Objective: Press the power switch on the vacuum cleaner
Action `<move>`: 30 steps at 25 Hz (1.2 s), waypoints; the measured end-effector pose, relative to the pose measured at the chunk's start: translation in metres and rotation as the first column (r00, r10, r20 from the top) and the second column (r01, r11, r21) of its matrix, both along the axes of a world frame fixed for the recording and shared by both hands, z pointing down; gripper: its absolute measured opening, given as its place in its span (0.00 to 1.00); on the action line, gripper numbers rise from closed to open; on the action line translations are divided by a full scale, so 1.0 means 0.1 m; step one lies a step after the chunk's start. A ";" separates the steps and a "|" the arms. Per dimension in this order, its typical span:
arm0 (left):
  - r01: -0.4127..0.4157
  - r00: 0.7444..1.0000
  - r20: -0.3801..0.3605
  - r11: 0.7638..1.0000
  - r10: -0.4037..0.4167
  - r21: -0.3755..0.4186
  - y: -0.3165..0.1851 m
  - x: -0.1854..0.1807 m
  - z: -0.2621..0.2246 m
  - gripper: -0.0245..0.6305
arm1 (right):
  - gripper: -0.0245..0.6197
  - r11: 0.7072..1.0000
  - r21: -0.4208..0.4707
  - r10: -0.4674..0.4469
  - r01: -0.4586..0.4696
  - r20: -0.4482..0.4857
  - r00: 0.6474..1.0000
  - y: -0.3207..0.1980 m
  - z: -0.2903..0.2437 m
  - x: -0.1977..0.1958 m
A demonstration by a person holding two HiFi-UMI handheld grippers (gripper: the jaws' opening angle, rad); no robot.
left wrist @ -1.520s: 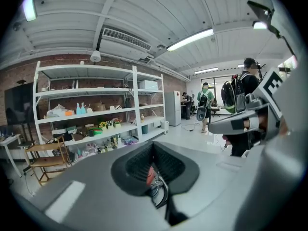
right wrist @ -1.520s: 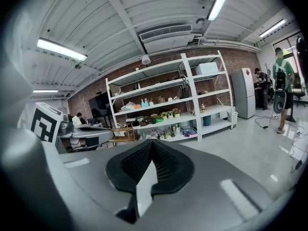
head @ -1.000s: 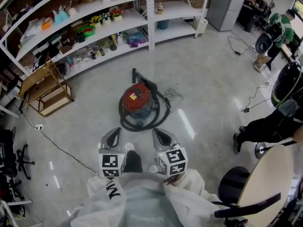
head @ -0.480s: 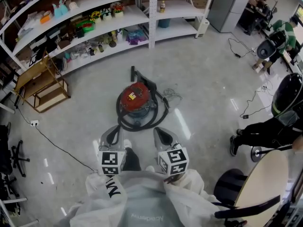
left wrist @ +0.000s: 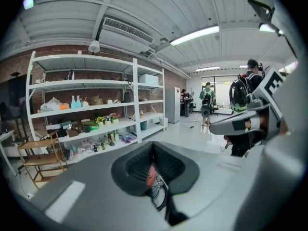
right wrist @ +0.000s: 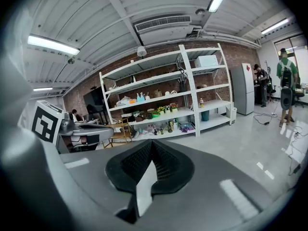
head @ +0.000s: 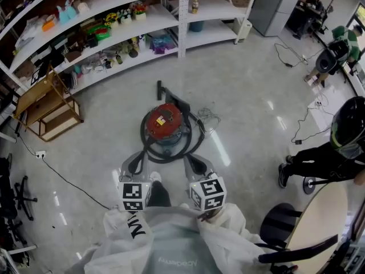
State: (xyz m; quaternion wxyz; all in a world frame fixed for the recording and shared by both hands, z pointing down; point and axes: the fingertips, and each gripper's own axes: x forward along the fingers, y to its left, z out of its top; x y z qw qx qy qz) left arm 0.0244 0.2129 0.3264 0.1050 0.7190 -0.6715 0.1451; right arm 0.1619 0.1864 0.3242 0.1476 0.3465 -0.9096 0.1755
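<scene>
The left gripper [head: 139, 161] sits low in the head view, just left of centre, with its marker cube below it against the person's white sleeves [head: 171, 244]. Its own view shows the jaws drawn together at the tips. Only a thin wedge of gap opens lower down, and nothing is clamped in it. Through that wedge a sliver of red and a loop of black hose show.

The right gripper [head: 193, 161] sits level with it, just right of centre. Its jaws also meet tip to tip and hold nothing, and pale floor shows through its wedge. The two grippers are apart and point toward the top of the frame.

Just above them, in the middle of the frame, the vacuum [head: 164, 121] stands on the grey floor [head: 245, 107]. It has a round body with a red top and a small yellow label. Its black hose [head: 170, 158] is looped around it, and the lower curve of the loop lies between the two gripper tips in the picture. Neither gripper touches the vacuum. The power switch cannot be made out.

White shelves [head: 181, 21] loaded with small goods run across the top of the frame, and a wooden rack [head: 48, 104] stands at the upper left. A cable [head: 63, 173] trails over the floor at the left. A person in black [head: 319, 156] is at the right edge, and a round table [head: 319, 221] fills the lower right corner.
</scene>
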 end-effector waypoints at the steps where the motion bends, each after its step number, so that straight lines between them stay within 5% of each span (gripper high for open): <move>1: -0.005 1.000 0.000 1.000 0.005 0.002 -0.05 -0.03 -0.01 0.04 | 0.04 1.000 0.001 0.003 -0.003 -0.001 1.000 -0.04 -0.01 -0.03; 30: -0.059 0.998 -0.027 0.997 0.060 0.045 -1.18 -1.23 -0.09 0.04 | 0.04 0.998 0.025 0.065 -0.065 -0.025 0.998 -1.06 -0.10 -1.20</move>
